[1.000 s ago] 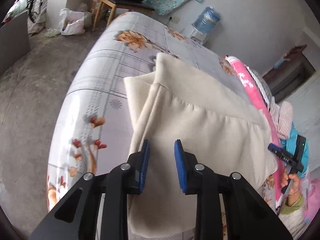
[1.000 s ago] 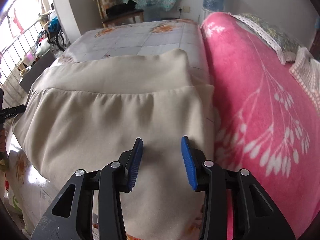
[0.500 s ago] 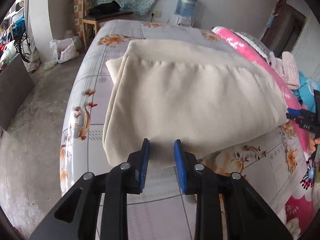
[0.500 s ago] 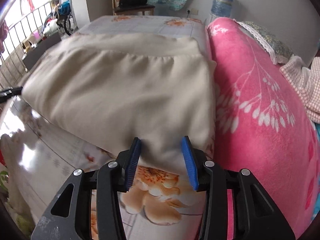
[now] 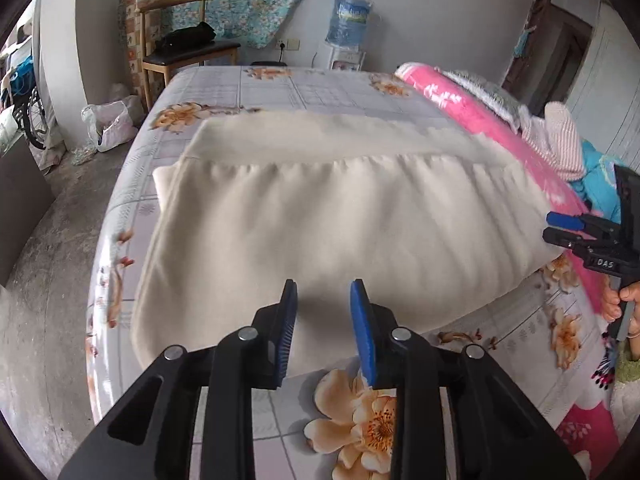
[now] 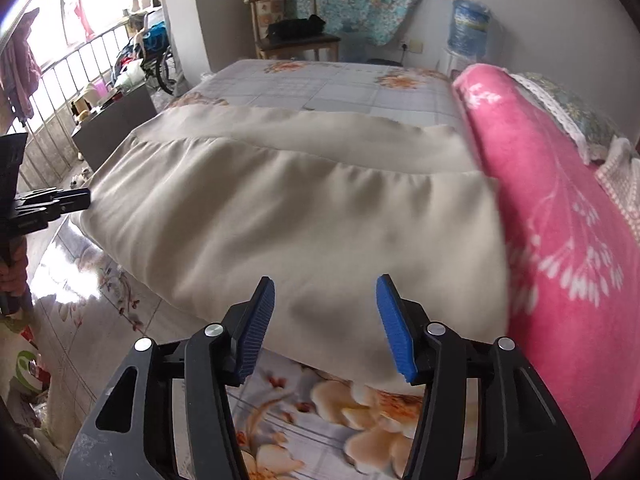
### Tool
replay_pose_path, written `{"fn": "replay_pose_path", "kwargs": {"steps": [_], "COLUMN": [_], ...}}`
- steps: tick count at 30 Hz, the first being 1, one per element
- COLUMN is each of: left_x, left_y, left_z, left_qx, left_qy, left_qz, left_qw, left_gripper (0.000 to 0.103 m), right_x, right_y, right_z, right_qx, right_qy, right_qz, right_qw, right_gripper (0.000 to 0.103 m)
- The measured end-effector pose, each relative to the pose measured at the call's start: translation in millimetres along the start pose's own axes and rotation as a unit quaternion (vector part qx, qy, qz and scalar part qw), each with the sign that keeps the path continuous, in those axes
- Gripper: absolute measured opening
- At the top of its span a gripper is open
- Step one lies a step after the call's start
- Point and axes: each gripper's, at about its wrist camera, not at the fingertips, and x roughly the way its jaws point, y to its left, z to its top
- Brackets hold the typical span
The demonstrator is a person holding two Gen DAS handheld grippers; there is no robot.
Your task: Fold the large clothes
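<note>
- White letters "DAS" are readable on the right gripper's (image 5: 560, 229) black body at the right edge of the left wrist view; the label on the far water bottle (image 5: 347, 20) is too blurred to read.
- The folded cream garment (image 5: 340, 232) lies flat on the flowered bedsheet (image 5: 280, 84), its right end touching the pink blanket (image 6: 560, 240).
- Left gripper (image 5: 324, 320): jaws apart, just opened a little, nothing clamped; a second ago they stood over the cloth, now they are at its near edge.
- Right gripper (image 6: 325, 322): jaws wide apart, just opened, empty, and likewise back at the near edge.
</note>
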Motion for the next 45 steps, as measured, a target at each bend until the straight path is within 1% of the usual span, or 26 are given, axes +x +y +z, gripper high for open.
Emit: {"fn": "replay_pose_path", "kwargs": {"steps": [1,2,3,5,7,8,9,10,11,13,15,17,18,19,21,23,26,27,30,31,33,35,36,38,40,45], "left_x": [8,8,8,2,-10,-15,-16,-12,-6,-4,-13,-31,-40,-50,-70,-86,-108,-114,-130,-134,-138,-140,-141,-141,-137,-126], "left_y": [-4,-7,-8,-6,-7,-9,-10,-11,-9,-5,-7,-12,-15,-19,-27,-34,-47,-51,-63,-67,-74,-81,-84,-87,-91,-104], "left_z": [-2,-4,-5,-5,-8,-10,-12,-14,-17,-19,-17,-19,-22,-24,-32,-40,-49,-52,-55,-55,-55,-55,-56,-57,-57,-58], "left_qx": [0.007,0.013,0.016,0.008,0.009,0.015,0.019,0.021,0.017,0.001,-0.009,-0.008,-0.006,-0.005,-0.012,-0.025,-0.041,-0.045,-0.056,-0.057,-0.057,-0.057,-0.056,-0.059,-0.067,-0.062], "left_qy": [0.008,-0.007,-0.004,-0.003,-0.016,-0.023,-0.023,-0.014,-0.003,-0.002,-0.009,-0.034,-0.048,-0.062,-0.085,-0.103,-0.136,-0.146,-0.168,-0.170,-0.171,-0.170,-0.170,-0.164,-0.145,-0.114], "left_qz": [0.019,0.029,0.033,0.037,0.026,0.028,0.038,0.049,0.056,0.050,0.050,0.051,0.054,0.058,0.060,0.060,0.078,0.082,0.102,0.105,0.111,0.128,0.130,0.134,0.152,0.181], "left_qw": [0.9998,0.9995,0.9993,0.9993,0.9995,0.9992,0.9988,0.9985,0.9983,0.9987,0.9987,0.9981,0.9973,0.9964,0.9945,0.9925,0.9868,0.9847,0.9789,0.9781,0.9774,0.9755,0.9753,0.9756,0.9753,0.9750], "left_gripper": [0.031,0.032,0.032,0.032,0.036,0.041,0.048,0.051,0.053,0.054,0.057,0.062,0.069,0.074,0.079,0.085,0.097,0.098,0.098,0.098,0.098,0.098,0.098,0.098,0.098,0.098], "right_x": [11,18,17,9,-4,-10,-13,-11,-6,-4,-18,-35,-42,-49,-61,-70,-83,-87,-103,-108,-117,-121,-122,-121,-120,-122], "right_y": [4,6,6,4,1,-3,-11,-20,-32,-45,-40,-35,-34,-32,-27,-18,2,8,29,35,48,60,65,75,86,97], "right_z": [-3,-6,-8,-6,-8,-10,-15,-19,-25,-34,-34,-37,-41,-46,-55,-65,-75,-75,-74,-73,-70,-68,-68,-68,-69,-68], "right_qx": [-0.004,-0.007,-0.009,-0.005,-0.001,0.004,0.015,0.032,0.052,0.084,0.084,0.094,0.106,0.118,0.134,0.143,0.139,0.134,0.118,0.113,0.103,0.099,0.099,0.095,0.089,0.082], "right_qy": [0.014,0.017,0.011,0.018,0.005,-0.003,-0.006,-0.002,0.009,0.008,-0.002,-0.018,-0.024,-0.030,-0.040,-0.048,-0.058,-0.062,-0.084,-0.092,-0.108,-0.112,-0.112,-0.117,-0.121,-0.130], "right_qz": [-0.006,-0.011,-0.012,-0.021,-0.037,-0.043,-0.055,-0.066,-0.068,-0.050,-0.061,-0.051,-0.043,-0.037,-0.031,-0.024,-0.034,-0.038,-0.055,-0.058,-0.067,-0.080,-0.087,-0.097,-0.109,-0.119], "right_qw": [1.000,1.000,1.000,1.000,0.999,0.999,0.998,0.997,0.996,0.995,0.995,0.994,0.993,0.992,0.990,0.988,0.988,0.988,0.988,0.988,0.987,0.986,0.985,0.984,0.983,0.981], "right_gripper": [0.057,0.058,0.058,0.058,0.058,0.058,0.059,0.060,0.060,0.060,0.060,0.065,0.067,0.070,0.073,0.079,0.086,0.087,0.093,0.095,0.095,0.095,0.095,0.095,0.095,0.095]}}
